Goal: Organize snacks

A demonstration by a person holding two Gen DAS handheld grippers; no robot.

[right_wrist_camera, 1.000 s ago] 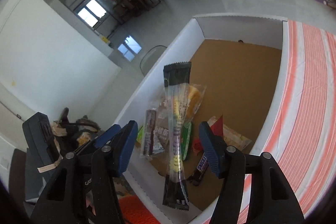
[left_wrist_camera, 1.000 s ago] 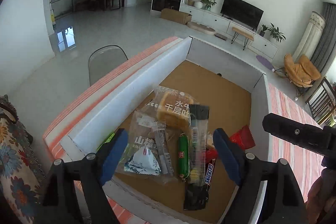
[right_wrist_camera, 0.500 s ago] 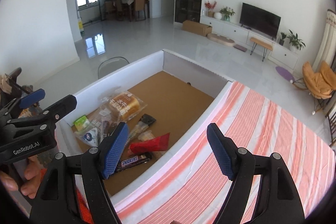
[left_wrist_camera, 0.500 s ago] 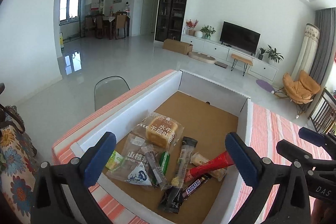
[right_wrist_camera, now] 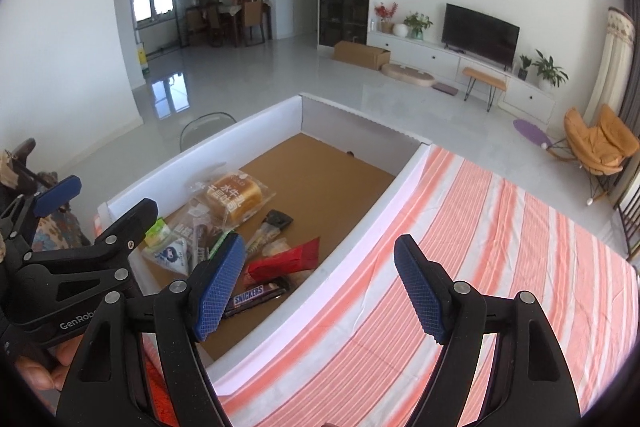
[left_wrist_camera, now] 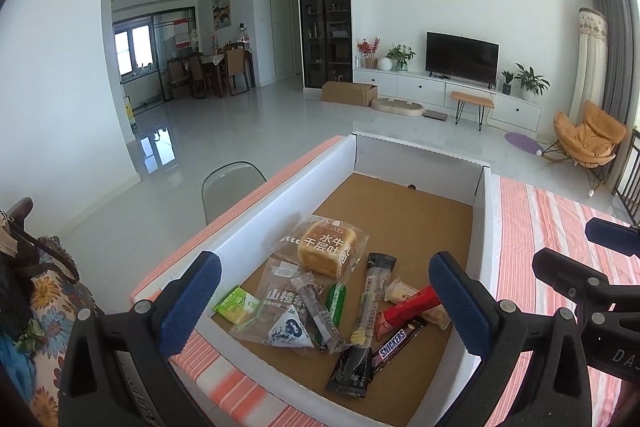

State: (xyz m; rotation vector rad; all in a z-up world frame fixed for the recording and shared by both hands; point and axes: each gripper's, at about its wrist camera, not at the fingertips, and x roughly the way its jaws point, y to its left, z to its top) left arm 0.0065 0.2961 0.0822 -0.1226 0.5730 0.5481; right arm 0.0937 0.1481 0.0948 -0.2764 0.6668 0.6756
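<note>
Hovering above the box's near end, the left gripper has its jaws wide and empty, with the snacks heaped directly below and ahead inside the white box. The long black stick pack runs lengthwise toward the camera. The right gripper, also wide and empty, sits over the striped tabletop, farther off; the box wall stands between.

Your left gripper and right gripper are black plastic frames with silver screws, blue ridged pads and white lettering; your bare fingers show.
</note>
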